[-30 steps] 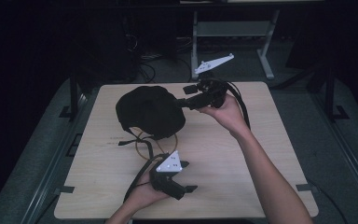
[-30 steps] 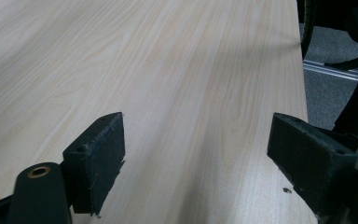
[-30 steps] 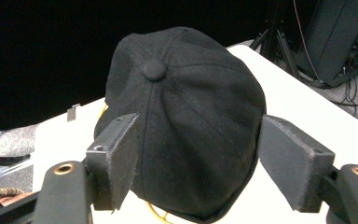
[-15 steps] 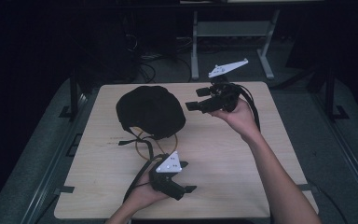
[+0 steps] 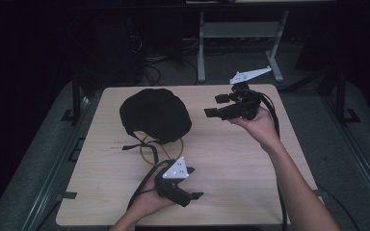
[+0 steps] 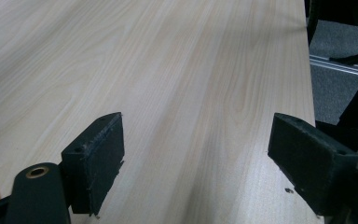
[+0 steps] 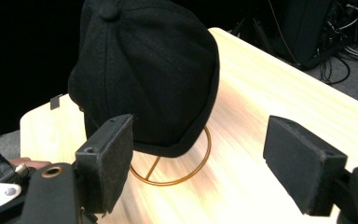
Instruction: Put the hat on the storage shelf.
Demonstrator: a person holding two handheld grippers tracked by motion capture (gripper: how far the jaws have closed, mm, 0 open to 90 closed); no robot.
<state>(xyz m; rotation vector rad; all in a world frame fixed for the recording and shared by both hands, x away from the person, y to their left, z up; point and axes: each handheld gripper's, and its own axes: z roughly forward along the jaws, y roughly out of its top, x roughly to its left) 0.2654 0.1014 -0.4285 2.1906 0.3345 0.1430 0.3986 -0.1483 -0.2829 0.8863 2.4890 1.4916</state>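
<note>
Black fabric fills most of what my right gripper [image 5: 218, 106] looks at: a cap [image 5: 155, 114] sits on a thin brass-coloured wire stand [image 7: 171, 173] on the left half of the pale wood table [image 5: 231, 159], toward the far edge. In the right gripper view the stand's ring lies flat on the wood just under the cap's rim, and the cap's button points up at the top of the crown. My right gripper is raised above the table's far right part, aimed left at the cap and apart from it; its jaws stand wide apart with nothing between them but bare wood and air. Bare tabletop lies between those jaws and the cap.

My left gripper [image 5: 192, 197] rests low near the near edge, a little left of centre, pointing right. Its jaws are spread wide too and hold nothing; in the left gripper view they frame plain wood grain running off to the table's right edge. A sliver of the brass wire shows at the bottom left corner of that view. Dark straps [image 5: 134, 146] and a cable trail across the table between the cap and my left hand [image 5: 144, 204].

Beyond the far edge, on the dark floor, are a grey metal frame [image 5: 241, 33] and a tangle of cables [image 5: 159, 60]. Rails run along both sides of the table.
</note>
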